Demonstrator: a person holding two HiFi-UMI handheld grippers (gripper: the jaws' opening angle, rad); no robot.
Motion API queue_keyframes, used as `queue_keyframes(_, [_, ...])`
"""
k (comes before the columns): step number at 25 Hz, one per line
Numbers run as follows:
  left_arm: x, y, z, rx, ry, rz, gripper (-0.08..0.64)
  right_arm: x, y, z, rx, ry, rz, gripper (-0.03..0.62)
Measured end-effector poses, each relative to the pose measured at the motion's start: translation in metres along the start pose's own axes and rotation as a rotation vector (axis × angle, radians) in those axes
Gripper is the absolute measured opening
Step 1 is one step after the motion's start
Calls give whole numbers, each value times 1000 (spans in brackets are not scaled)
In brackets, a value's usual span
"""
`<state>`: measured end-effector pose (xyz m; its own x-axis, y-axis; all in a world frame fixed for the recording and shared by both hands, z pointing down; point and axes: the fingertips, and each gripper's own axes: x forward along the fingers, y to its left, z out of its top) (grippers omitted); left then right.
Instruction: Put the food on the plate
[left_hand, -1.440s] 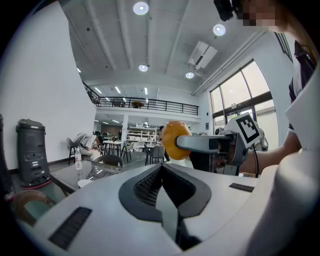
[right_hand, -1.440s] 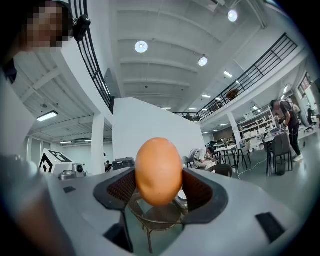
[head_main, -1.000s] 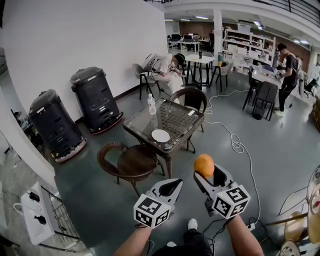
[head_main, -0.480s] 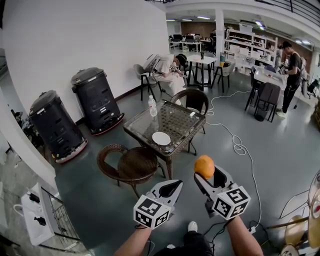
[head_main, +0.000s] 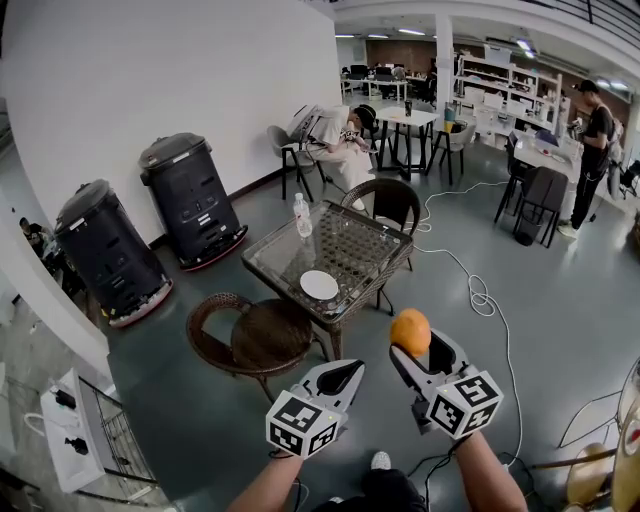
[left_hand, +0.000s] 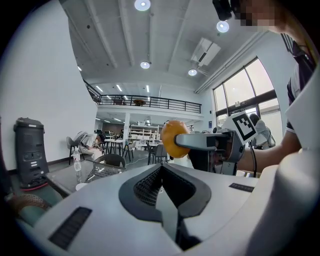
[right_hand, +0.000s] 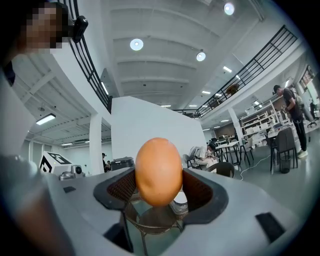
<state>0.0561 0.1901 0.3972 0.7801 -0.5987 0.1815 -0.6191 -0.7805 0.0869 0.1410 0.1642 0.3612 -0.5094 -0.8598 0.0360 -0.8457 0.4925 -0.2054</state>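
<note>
As I stand short of the counter (head_main: 372, 238) with both tools held out over the grey floor (head_main: 560, 330), my right claw (head_main: 414, 350) is clamped on an orange (head_main: 410, 331). One pad presses each side of the fruit, and its top bulges out past the tips. My left claw (head_main: 346, 374) is just beside it, equally short of the counter, its jaws pressed together with nothing between them. The orange hangs in the air on my side of the counter, well apart from it.

Next comes a round wicker chair (head_main: 252, 335), drawn up to the counter's near left edge. The counter itself is square, with a glass top on a woven frame. A white plate (head_main: 319, 285) lies on the glass close to the counter's near corner. A clear water bottle (head_main: 303, 214) stands upright at the counter's far left corner. A second wicker chair (head_main: 390, 200) sits at the counter's far side. A white cable (head_main: 478, 293) loops across the floor to the right of the counter. Left of the counter, two dark drum-shaped machines (head_main: 188, 198) stand along the white wall. Beyond the counter a person (head_main: 335, 130) slumps in a chair, and further back to the right of the counter another person (head_main: 592, 140) stands among desks.
</note>
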Motion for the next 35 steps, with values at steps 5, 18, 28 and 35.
queue_keyframes(5, [29, 23, 4, -5, 6, 21, 9, 28, -27, 2, 3, 12, 23, 299])
queue_keyframes(18, [98, 58, 18, -32, 28, 104, 9, 78, -100, 22, 10, 27, 95, 299])
queue_keyframes(28, [133, 83, 14, -42, 53, 128, 9, 110, -138, 17, 55, 30, 117, 299])
queue_keyframes(35, [151, 113, 13, -57, 41, 137, 9, 143, -150, 17, 45, 43, 133, 299])
